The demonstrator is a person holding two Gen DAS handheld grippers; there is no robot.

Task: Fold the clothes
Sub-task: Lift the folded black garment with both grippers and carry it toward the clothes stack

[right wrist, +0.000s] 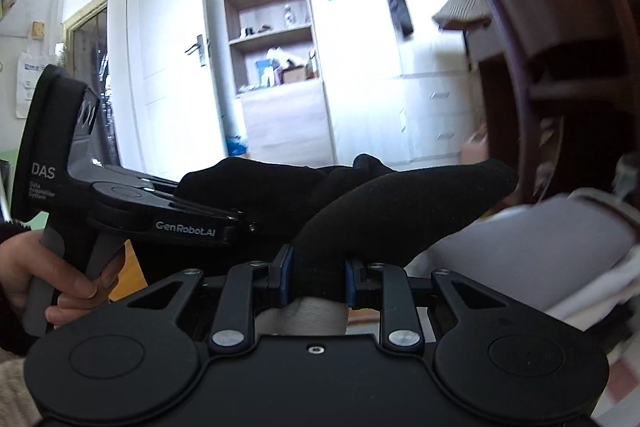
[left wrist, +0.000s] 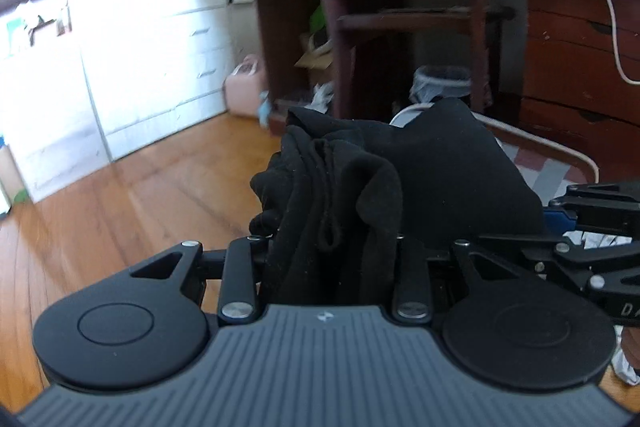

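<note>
Left wrist: black garment (left wrist: 340,195) bunched between both grippers' jaws.

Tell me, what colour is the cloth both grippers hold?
Black cloth, clearest in the left wrist view.

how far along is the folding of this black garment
Early. Done: both grips are made, the left hand-held gripper and the right hand-held gripper each clamp bunched soft black fabric garment, lifted off the surface. In hand: holding it up between them. Left: no neat fold shows yet, so spreading, folding and setting down.
</note>
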